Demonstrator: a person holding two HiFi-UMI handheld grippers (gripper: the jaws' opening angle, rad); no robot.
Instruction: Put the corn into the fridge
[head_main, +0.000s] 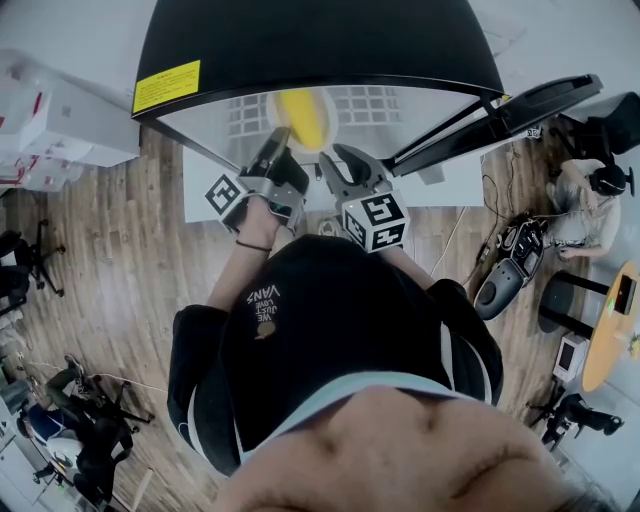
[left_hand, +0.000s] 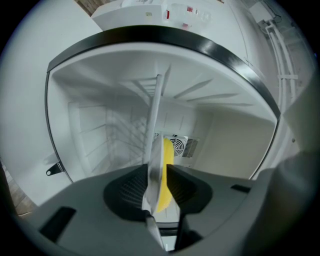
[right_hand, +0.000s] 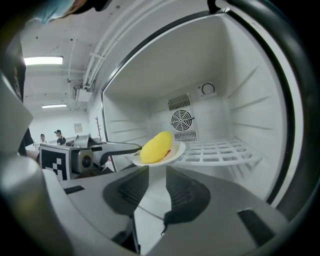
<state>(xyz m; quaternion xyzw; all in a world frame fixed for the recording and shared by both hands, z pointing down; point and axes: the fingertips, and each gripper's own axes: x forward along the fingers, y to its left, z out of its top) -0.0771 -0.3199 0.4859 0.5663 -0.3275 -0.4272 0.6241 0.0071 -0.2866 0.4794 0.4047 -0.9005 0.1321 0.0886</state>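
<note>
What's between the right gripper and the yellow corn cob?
Only the round white plate bearing the yellow corn cob; the right gripper is open, empty. Right gripper view shows it.

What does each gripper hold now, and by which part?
The left gripper holds the white plate, with the corn on it, by its rim. The right gripper holds nothing.
</note>
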